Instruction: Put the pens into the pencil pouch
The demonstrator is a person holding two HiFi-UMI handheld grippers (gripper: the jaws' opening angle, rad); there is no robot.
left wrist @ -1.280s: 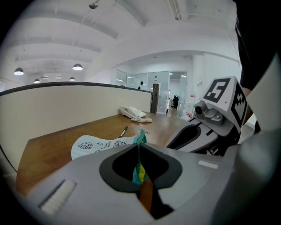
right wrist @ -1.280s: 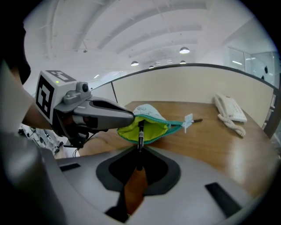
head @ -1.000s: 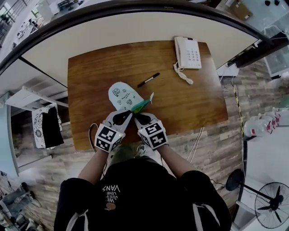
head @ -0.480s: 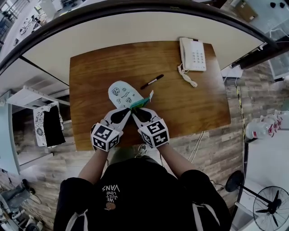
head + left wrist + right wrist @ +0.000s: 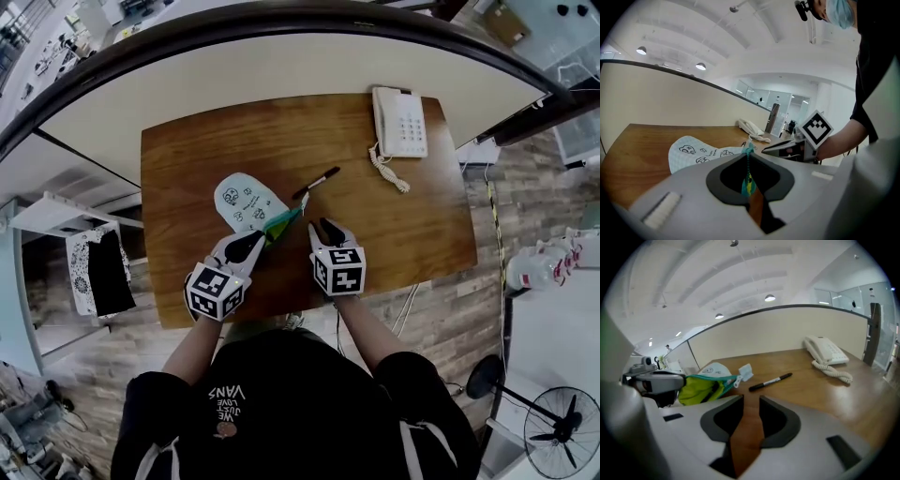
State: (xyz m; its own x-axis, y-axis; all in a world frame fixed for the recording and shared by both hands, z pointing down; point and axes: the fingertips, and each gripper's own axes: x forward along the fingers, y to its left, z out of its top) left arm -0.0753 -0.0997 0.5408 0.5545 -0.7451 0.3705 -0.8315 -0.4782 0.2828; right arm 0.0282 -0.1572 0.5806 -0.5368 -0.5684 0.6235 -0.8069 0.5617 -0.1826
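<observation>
One pen [image 5: 315, 182] lies beyond the pouch [image 5: 246, 200], its contents unclear; left tool [image 5: 265, 234] pinches its rim, right tool [image 5: 325, 224] has just been opening, empty

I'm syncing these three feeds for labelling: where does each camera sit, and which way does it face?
Head view: on the person's head, facing steeply down at the desk; torso, forearms, left tool and right tool show.
Left gripper view: on the left tool, along jaws shut on the pouch, toward the phone; right forearm shows.
Right gripper view: on the right tool, along empty jaws that have just been opening, toward the pen.
All three share pouch and phone.
</observation>
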